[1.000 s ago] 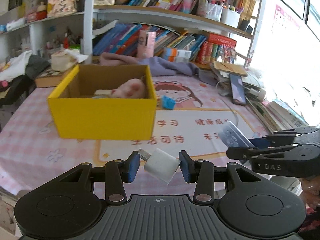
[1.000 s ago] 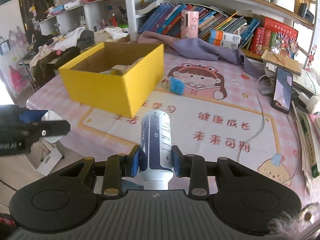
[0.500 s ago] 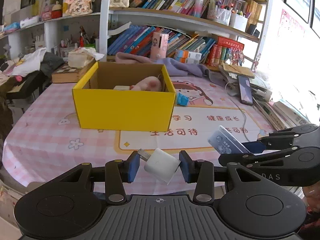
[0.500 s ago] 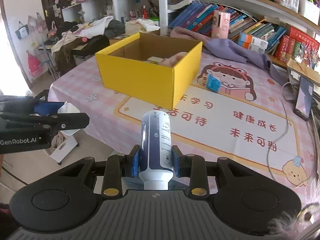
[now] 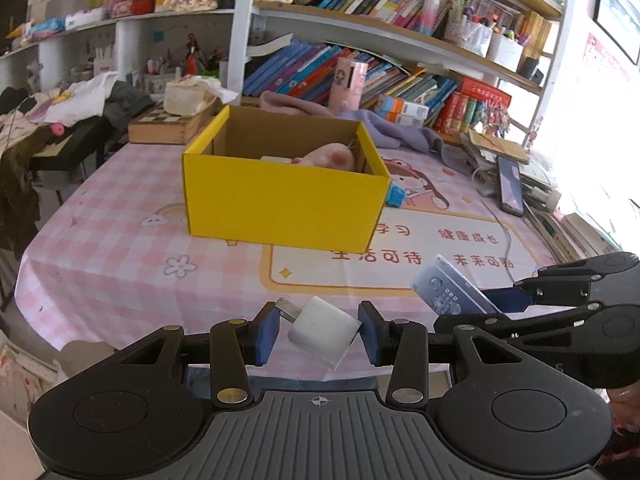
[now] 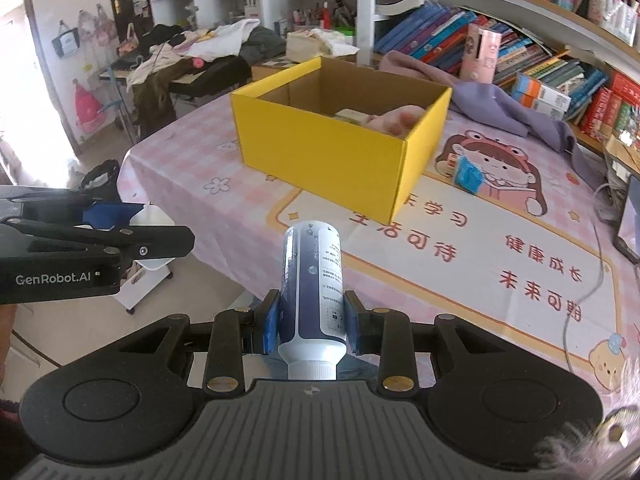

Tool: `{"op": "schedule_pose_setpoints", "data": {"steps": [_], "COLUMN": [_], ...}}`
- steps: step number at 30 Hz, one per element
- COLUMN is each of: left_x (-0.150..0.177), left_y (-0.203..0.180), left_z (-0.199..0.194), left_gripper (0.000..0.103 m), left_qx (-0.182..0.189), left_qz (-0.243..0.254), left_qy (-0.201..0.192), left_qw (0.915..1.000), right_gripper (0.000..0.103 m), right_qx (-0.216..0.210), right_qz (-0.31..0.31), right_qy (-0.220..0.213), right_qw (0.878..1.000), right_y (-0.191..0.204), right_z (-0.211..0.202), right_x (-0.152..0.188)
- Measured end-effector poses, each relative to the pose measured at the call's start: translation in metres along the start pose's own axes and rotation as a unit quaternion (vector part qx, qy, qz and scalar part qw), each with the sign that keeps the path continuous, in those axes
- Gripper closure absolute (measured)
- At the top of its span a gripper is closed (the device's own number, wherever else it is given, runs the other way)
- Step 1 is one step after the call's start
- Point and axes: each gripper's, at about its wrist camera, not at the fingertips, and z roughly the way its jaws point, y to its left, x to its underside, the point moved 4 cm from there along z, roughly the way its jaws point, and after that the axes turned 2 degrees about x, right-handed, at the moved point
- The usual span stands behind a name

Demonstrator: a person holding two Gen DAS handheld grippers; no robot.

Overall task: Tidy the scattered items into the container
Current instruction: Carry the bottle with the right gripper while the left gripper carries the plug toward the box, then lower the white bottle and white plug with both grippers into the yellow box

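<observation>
Box (image 5: 280, 204) sits mid-table holding a pink toy (image 5: 326, 157) and a pale block, while my left gripper (image 5: 318, 334) clamps a charger (image 5: 324, 330), my right (image 6: 312, 322) a bottle (image 6: 312, 280), and a blue packet (image 6: 467, 174) waits beside its right wall.

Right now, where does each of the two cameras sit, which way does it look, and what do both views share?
Left wrist: sits on the left hand-held gripper, looking forward and down at the yellow box; its fingers grip a white charger; the right hand-held gripper enters from the right.
Right wrist: sits on the right hand-held gripper, facing the box obliquely; its fingers grip a blue-white tube; the left hand-held gripper enters from the left.
Shared: yellow box, pink tablecloth, bookshelves.
</observation>
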Motion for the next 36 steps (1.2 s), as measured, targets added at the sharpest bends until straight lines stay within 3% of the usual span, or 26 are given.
{"op": "schedule_pose_setpoints", "data": {"steps": [16, 36], "left_x": [-0.031, -0.152], "left_y": [0.015, 0.020], "left_z": [0.016, 0.087], "left_gripper": [0.062, 0.062], "left_qx": [-0.020, -0.042], "left_qz": [0.002, 0.050], "left_qy": [-0.017, -0.058], "left_qw": [0.9997, 0.9962], "right_gripper": [0.073, 0.072], "right_qx": [-0.024, -0.040], "right_qz": [-0.001, -0.015], "right_qy": [-0.020, -0.099], "right_qw": [1.000, 0.994], "right_y": [-0.003, -0.057], "right_z": [0.023, 0.070], "right_x": [-0.027, -0.154]}}
